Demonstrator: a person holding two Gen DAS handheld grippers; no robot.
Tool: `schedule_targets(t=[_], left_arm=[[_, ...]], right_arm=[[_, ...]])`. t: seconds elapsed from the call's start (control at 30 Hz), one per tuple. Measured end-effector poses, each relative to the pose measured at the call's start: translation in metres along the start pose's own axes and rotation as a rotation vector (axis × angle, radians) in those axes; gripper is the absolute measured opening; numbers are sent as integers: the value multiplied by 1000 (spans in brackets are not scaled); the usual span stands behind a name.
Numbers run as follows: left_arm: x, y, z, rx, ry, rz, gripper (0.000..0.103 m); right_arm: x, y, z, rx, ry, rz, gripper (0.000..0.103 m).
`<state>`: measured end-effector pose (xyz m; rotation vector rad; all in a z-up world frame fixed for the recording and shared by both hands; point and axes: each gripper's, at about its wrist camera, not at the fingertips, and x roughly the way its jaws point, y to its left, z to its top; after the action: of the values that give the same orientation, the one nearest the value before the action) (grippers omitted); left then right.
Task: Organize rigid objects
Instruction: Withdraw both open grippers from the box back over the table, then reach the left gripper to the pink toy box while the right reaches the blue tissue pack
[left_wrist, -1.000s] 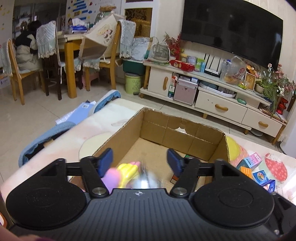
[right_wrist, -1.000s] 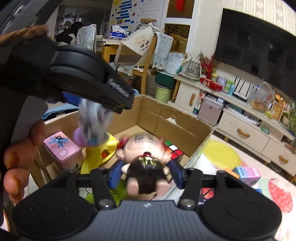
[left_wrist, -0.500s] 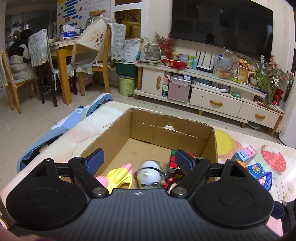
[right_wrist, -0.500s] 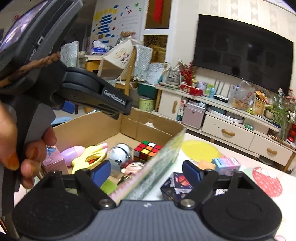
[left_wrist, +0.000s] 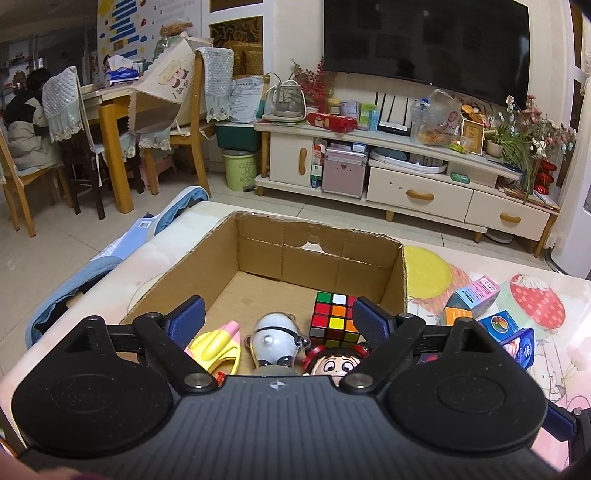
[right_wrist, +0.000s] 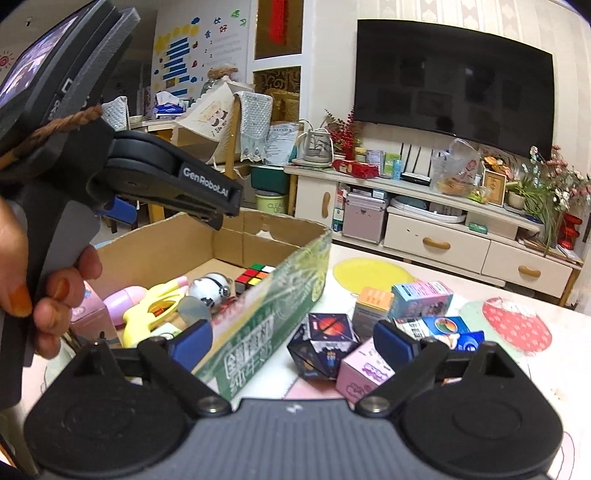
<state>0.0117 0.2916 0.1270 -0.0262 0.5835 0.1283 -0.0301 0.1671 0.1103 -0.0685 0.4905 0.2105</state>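
Left wrist view: the white toy (left_wrist: 275, 341) and the doll (left_wrist: 338, 363) now lie in the cardboard box (left_wrist: 317, 254), beside the color cube (left_wrist: 334, 321). A second ago they were being held, so two more things are put away. The left gripper (left_wrist: 277, 319) is wide open and holds nothing.

Right wrist view: the right gripper (right_wrist: 291, 341) has moved out over the table. Its jaws are opening, gripping nothing, with the dark blue cube (right_wrist: 323, 343) and little boxes (right_wrist: 421, 299) ahead.

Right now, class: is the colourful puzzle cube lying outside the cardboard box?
No: the puzzle cube sits inside the cardboard box, beside its right wall.
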Motion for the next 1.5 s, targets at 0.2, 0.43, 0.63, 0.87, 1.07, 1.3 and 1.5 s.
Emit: schedule_targets(t=[0.2, 0.43, 0.63, 0.87, 1.07, 1.3, 1.5], left_arm=[[1, -1, 0, 21, 3, -7, 103], [3, -2, -1, 47, 3, -13, 103], [5, -4, -3, 71, 6, -13, 103], [6, -4, -3, 111, -3, -29, 103], [2, 2, -7, 136, -19, -71, 103], [-4, 1, -13, 159, -27, -192, 103], [-6, -13, -31, 202, 28, -356, 103]], right_arm=[[-1, -9, -5, 18, 5, -7, 94], [-2, -17, -13, 35, 14, -16, 96], [-3, -30, -19, 60, 20, -26, 96], [-5, -46, -27, 77, 26, -42, 96], [-5, -70, -40, 105, 41, -73, 96], [2, -107, -56, 133, 59, -147, 96], [13, -148, -64, 158, 78, -212, 96]])
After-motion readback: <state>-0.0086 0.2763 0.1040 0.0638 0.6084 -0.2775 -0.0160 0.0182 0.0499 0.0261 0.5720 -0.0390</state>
